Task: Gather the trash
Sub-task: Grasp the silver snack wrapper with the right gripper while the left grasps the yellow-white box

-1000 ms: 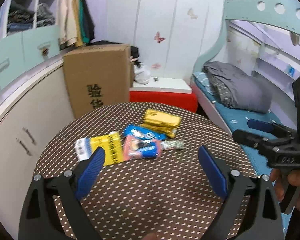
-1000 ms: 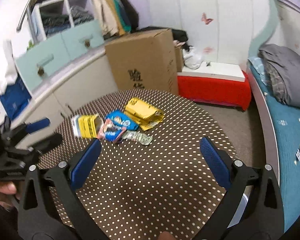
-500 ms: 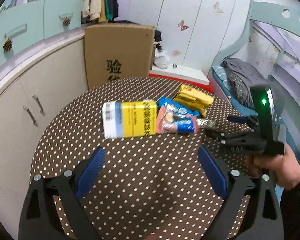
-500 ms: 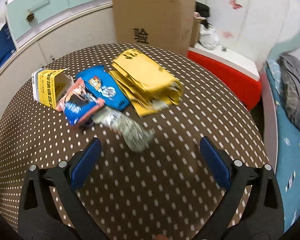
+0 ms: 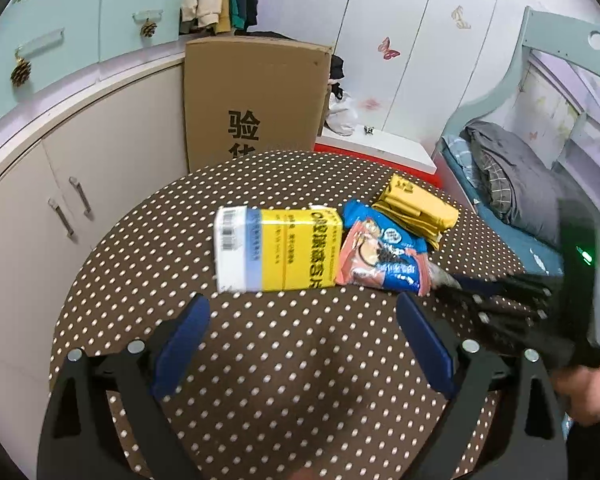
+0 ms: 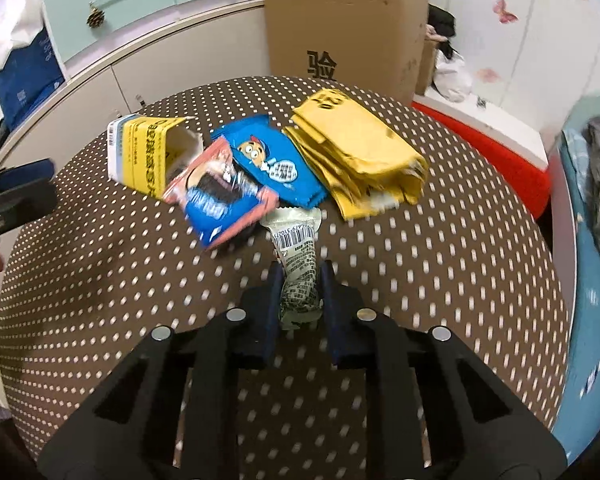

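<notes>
A heap of trash lies on a round brown polka-dot table: a yellow and white carton, a pink and blue snack packet, a blue packet and folded yellow bags. In the right wrist view a crumpled silver wrapper sticks out from under the pink packet. My right gripper is closing on the wrapper's near end, and both pads touch it. My left gripper stands open over bare table, just short of the carton, with nothing between its fingers.
A tall cardboard box stands behind the table, and pale curved cabinets run along the left. A red and white bench and a bed lie to the right. A person's hand holds the right gripper.
My right gripper came down to the heap and went from wide open to closed around the silver wrapper. My left gripper sank closer to the carton, still open.
</notes>
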A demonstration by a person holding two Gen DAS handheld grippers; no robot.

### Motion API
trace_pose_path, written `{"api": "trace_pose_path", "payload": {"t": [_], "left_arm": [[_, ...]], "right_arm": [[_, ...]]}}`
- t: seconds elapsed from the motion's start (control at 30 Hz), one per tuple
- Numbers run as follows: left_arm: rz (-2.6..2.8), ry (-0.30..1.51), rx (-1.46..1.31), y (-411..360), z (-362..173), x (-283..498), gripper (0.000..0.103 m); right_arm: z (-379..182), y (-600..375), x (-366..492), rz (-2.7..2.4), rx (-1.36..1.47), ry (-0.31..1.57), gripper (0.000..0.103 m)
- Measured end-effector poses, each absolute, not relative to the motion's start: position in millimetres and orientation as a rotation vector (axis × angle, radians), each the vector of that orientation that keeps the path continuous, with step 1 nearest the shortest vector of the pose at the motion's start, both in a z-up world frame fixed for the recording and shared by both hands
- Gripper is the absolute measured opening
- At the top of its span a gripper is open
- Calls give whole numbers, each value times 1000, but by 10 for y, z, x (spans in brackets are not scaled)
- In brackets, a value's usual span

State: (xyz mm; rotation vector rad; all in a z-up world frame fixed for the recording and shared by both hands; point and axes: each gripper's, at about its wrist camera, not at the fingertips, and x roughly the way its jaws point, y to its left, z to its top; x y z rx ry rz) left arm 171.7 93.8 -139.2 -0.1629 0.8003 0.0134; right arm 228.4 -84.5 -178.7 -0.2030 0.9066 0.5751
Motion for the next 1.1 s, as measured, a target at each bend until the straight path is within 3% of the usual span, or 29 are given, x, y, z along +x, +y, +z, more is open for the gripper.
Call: {"api": "trace_pose_path", "payload": {"t": [0.37, 0.8, 0.83, 0.9, 0.93, 1.0, 1.1], "left_arm": [[296, 848, 62, 654, -1764, 2427, 92], [275, 822, -52, 1297, -1716, 2163, 91], [264, 823, -57, 1297, -1717, 2163, 88], [229, 842, -74, 1306, -1740, 2191, 53], [222, 853, -79, 1310, -1760, 2200, 46], [205, 862, -103, 1331, -1786, 2159, 19], [199, 838, -124, 1391, -1758, 2071, 6]], "right_arm": [[-1788, -1069, 1962, 548, -109, 921, 20], [-1799, -1064, 1871, 551, -105, 912, 20], [-1800, -1064, 1861, 548, -103, 912, 20], [-1802, -1067, 1856, 544, -93, 913, 20], [-1801, -1073, 1850, 539, -87, 914, 19], [-1801, -1080, 1837, 530, -83, 914, 19], [-1809, -1119, 1798, 516, -79, 915, 19]]}}
